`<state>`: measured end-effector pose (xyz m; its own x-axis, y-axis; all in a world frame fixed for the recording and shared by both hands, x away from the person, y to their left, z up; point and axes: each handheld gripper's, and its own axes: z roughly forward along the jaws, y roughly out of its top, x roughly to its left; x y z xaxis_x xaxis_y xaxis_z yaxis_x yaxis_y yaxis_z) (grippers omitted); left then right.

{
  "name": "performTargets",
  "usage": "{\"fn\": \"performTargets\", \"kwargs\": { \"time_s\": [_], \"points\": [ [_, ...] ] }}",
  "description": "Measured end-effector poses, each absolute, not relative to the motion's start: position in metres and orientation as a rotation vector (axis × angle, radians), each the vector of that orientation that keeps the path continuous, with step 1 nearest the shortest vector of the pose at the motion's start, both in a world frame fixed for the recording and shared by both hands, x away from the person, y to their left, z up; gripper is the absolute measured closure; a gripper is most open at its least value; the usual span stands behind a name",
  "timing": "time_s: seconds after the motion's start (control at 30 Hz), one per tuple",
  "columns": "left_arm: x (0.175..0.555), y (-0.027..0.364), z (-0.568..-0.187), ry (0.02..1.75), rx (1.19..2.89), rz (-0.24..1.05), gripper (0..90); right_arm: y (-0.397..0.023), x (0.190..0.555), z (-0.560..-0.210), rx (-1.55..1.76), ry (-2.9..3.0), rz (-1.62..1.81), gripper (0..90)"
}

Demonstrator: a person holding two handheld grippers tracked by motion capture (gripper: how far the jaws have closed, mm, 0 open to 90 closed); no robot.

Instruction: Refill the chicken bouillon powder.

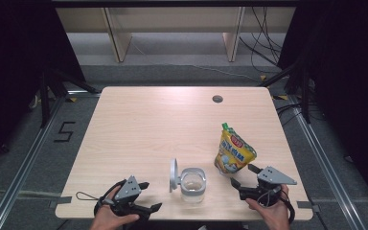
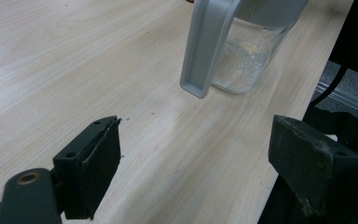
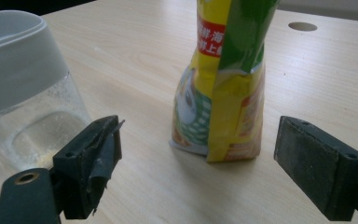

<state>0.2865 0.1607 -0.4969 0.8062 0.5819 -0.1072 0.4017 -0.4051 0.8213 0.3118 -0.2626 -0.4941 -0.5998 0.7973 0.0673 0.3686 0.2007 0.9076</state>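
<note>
Two grippers wait open and empty — the right gripper (image 1: 243, 176) sits nearer the upright pouch (image 1: 233, 151), which stands on the bench (image 1: 139, 124) just ahead between its wide jaws.

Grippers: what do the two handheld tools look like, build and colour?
Both alike: the left tool and right tool have black bodies, each topped by a grey three-cornered plate, with two blocky black jaws. A thin black cable loops from each. The hands are bare, no sleeves in view.
</note>
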Motion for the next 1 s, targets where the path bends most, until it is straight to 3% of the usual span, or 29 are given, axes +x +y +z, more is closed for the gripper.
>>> {"fn": "performTargets", "kwargs": {
  "time_s": [0.5,1.0],
  "points": [
    [0.286,0.159,-0.499,0.728,2.053,0.234,16.5,-0.249,0.337,-0.505,1.089,1.992,1.36,16.4],
    [0.288,0.16,-0.499,0.699,2.065,0.25,16.5,-0.241,0.356,-0.511,0.988,1.878,1.392,23.7]
  ]
}}
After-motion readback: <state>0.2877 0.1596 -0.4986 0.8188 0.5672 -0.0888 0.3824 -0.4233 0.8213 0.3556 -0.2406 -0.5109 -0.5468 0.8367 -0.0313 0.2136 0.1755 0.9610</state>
